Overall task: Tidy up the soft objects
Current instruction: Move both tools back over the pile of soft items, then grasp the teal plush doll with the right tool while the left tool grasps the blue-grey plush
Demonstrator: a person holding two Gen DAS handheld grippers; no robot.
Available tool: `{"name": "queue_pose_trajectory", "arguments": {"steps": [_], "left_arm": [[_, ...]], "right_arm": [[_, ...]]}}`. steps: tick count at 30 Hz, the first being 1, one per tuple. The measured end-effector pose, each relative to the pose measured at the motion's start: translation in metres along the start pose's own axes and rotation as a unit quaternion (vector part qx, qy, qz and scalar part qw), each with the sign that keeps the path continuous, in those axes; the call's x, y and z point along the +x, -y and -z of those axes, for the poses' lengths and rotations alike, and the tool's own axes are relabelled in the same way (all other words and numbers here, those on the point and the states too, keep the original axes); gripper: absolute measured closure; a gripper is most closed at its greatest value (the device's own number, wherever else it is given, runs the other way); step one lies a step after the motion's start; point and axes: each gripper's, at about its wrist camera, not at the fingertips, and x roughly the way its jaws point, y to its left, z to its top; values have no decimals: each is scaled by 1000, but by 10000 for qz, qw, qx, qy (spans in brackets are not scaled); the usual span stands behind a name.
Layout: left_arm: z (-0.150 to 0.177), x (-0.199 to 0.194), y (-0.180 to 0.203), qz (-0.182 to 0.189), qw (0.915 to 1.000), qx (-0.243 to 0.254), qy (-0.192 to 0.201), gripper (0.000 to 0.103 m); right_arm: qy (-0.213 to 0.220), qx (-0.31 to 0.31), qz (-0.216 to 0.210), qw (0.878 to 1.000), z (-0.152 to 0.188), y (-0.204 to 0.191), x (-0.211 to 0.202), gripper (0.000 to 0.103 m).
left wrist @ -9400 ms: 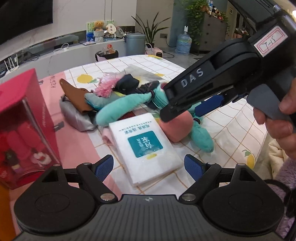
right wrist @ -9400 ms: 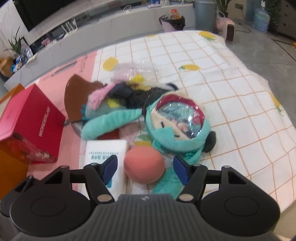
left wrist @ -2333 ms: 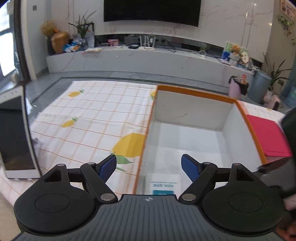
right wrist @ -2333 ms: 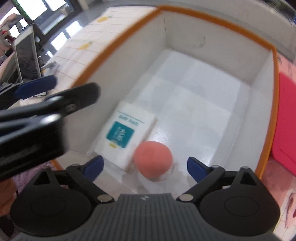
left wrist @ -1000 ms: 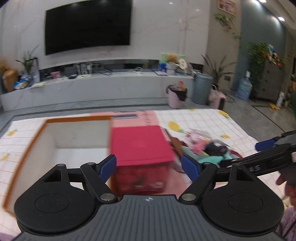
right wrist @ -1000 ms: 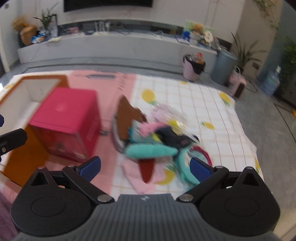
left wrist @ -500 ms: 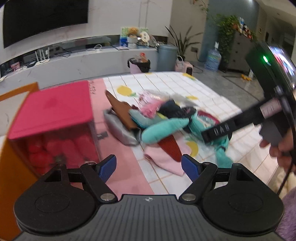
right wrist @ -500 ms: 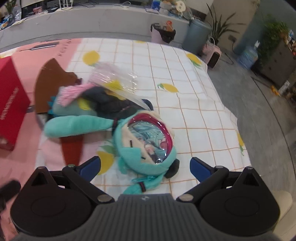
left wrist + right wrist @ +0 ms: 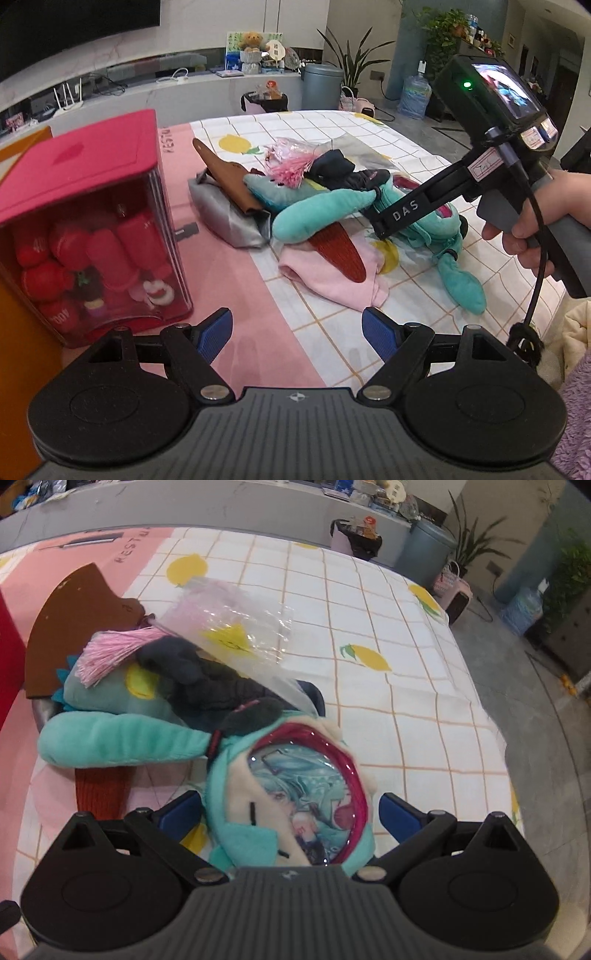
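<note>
Teal plush doll (image 9: 291, 805), pigtail leftward, between wide right gripper (image 9: 290, 814) fingers; left gripper (image 9: 297, 334) wide.

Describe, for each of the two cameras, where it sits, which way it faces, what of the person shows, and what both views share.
Left wrist: on the open left gripper, low over the pink mat, facing the toy pile; shows the right hand.
Right wrist: on the open right gripper, looking down, straddling the teal plush bag; no hand shows.
Shared: plush bag, brown piece.
</note>
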Motion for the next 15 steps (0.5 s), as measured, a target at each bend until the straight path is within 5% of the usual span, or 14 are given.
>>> {"name": "queue_pose_trajectory", "arguments": {"steps": [3,10,15], "left_arm": [[1,1,0,65,9999,-51,-76,9],[2,-1,-2,-9,10000,-72,-46,9],[0,-4,-7,-38,9998,-189,-22,9]], "right_arm": [[11,221,-190,9996,3,9,-6,16],[-363,241,-398,9983,23,12,-26,17],[-638,-548,587,9947,51,-2,-41,17]]}}
